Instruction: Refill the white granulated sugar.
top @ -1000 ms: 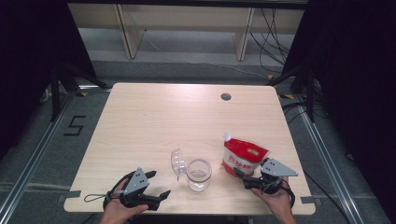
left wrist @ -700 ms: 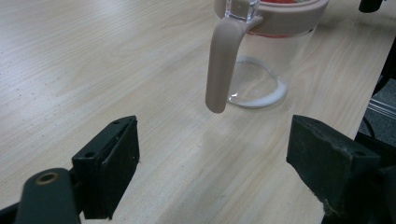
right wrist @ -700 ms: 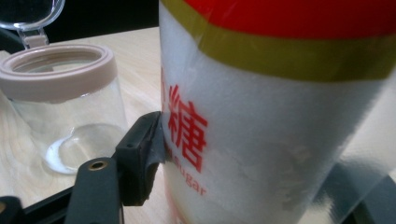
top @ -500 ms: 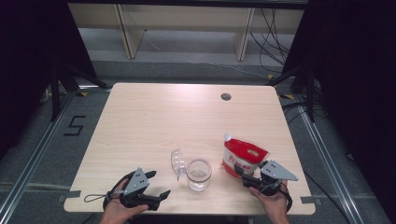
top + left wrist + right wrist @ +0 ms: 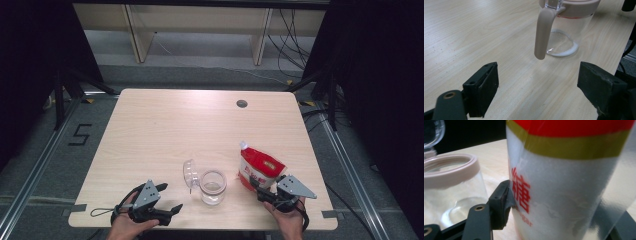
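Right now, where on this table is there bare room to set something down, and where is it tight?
The whole far half of the table is bare, up to the round cable hole, and so is the left side beyond the left gripper. The near edge is crowded: the glass jar with its open lid sits close beside the sugar pouch, which the right gripper clasps.

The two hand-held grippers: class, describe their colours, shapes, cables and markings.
Both the left gripper and the right gripper are black, each topped by a grey three-cornered plate. Each has two blocky black jaws on arms with round holes. A thin black cable trails from each.
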Action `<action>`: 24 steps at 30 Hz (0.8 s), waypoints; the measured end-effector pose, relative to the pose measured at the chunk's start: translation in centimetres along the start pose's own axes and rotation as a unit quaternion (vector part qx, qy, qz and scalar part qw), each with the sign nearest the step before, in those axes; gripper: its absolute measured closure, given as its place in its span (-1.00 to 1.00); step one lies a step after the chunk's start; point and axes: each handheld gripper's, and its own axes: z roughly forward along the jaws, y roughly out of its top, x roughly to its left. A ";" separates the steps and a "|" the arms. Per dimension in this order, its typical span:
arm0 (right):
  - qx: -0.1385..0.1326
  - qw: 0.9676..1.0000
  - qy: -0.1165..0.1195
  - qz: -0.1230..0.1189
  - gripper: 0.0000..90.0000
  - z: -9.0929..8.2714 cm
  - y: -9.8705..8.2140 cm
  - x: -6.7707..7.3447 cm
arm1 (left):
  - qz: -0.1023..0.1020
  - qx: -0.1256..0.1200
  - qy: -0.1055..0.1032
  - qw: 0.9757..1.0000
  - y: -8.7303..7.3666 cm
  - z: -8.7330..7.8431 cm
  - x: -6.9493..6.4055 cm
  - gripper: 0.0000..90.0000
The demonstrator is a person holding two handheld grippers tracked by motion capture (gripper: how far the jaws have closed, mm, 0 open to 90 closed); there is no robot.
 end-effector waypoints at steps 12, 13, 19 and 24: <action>-0.009 0.998 0.034 -0.043 -0.26 0.6 -0.4 -0.9 | -0.008 -0.004 -0.002 1.000 0.0 0.0 -0.1 -0.62; -0.009 0.998 0.034 -0.043 -0.26 0.6 -0.4 -0.9 | -0.008 -0.004 -0.002 1.000 0.0 0.0 -0.1 -0.62; -0.003 0.998 0.044 -0.051 -0.28 0.9 -0.7 -1.4 | -0.016 -0.009 0.000 1.000 0.0 0.0 -0.2 -0.62; -0.002 0.998 0.055 -0.044 -0.26 1.3 -0.9 -1.5 | -0.025 -0.007 -0.004 1.000 0.0 0.1 -0.2 -0.62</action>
